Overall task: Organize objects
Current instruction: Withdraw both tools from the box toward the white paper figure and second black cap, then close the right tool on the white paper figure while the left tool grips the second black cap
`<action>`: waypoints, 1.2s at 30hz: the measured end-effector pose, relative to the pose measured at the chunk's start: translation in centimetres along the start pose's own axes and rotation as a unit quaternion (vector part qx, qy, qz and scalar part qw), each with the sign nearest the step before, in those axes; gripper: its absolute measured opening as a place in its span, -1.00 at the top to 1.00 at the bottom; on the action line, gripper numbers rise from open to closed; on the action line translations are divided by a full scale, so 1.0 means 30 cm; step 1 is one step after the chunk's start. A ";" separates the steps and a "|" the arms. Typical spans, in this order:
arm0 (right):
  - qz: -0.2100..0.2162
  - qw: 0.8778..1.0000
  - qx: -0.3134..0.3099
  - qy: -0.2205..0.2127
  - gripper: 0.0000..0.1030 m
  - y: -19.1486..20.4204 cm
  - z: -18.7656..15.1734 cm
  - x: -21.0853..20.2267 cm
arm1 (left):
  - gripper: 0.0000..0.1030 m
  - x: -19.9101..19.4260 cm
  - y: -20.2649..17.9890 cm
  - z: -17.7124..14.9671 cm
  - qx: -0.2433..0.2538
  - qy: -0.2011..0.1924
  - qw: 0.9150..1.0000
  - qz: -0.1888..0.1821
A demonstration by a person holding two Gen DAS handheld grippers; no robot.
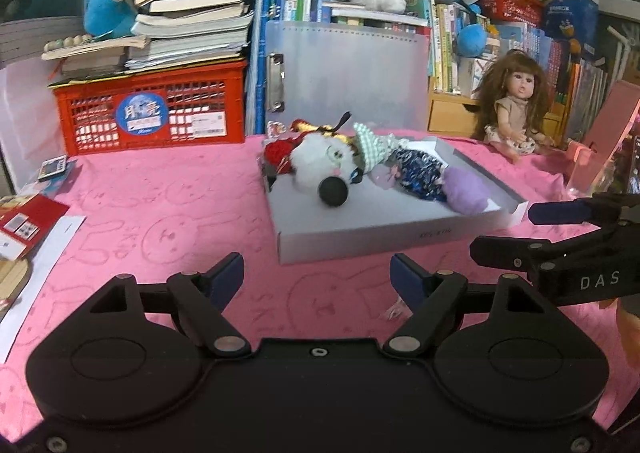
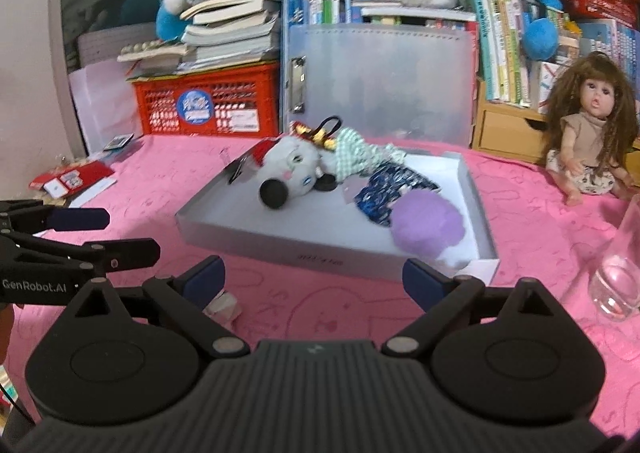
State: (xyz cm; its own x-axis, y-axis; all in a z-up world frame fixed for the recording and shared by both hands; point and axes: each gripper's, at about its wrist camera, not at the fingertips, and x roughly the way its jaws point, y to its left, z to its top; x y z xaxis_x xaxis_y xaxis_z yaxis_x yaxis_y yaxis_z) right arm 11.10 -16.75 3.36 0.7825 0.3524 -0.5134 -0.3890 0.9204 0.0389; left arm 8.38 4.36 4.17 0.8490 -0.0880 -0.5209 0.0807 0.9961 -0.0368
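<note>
Holding both the left claw (image 1: 317, 277) and right claw (image 2: 314, 279) spread wide and empty just short of the shallow grey box (image 1: 384, 229) on the pink table (image 1: 160, 213), you seem ready to reach its gathered plush toys (image 1: 320, 165).

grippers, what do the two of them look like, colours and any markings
Both are matte black with round housings, silver pivot pins and dark blue finger pads. The left gripper has a smooth body and GenRobot.AI in white on its side. The right gripper has a ribbed grey-black body and DAS in white on its side.
</note>
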 end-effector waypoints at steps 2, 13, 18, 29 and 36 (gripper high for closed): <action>0.003 1.000 -0.007 0.004 -0.93 0.017 -0.011 0.006 | -0.53 -0.013 0.014 -0.023 0.000 0.001 1.000 0.007; 0.021 0.999 -0.028 0.020 -0.93 0.076 -0.050 0.036 | -0.53 -0.090 0.089 -0.129 -0.018 -0.004 0.999 0.046; 0.029 0.999 -0.034 0.026 -0.93 0.099 -0.063 0.056 | -0.49 -0.122 0.114 -0.168 -0.022 -0.005 0.998 0.061; 0.043 0.997 -0.048 0.032 -0.88 0.143 -0.070 0.086 | -0.19 -0.123 0.094 -0.220 -0.017 0.009 0.999 0.047; 0.052 0.997 -0.045 0.041 -0.72 0.153 -0.071 0.101 | -0.10 -0.114 0.108 -0.228 -0.031 0.014 0.998 0.049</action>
State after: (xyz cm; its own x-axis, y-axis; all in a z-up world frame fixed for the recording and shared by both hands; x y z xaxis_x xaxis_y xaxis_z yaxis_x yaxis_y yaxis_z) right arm 10.64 -11.81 0.16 0.6946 0.4263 -0.5795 -0.5106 0.8596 0.0204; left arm 2.17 7.97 -0.01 0.8361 0.0093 -0.5486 -0.0348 0.9987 -0.0361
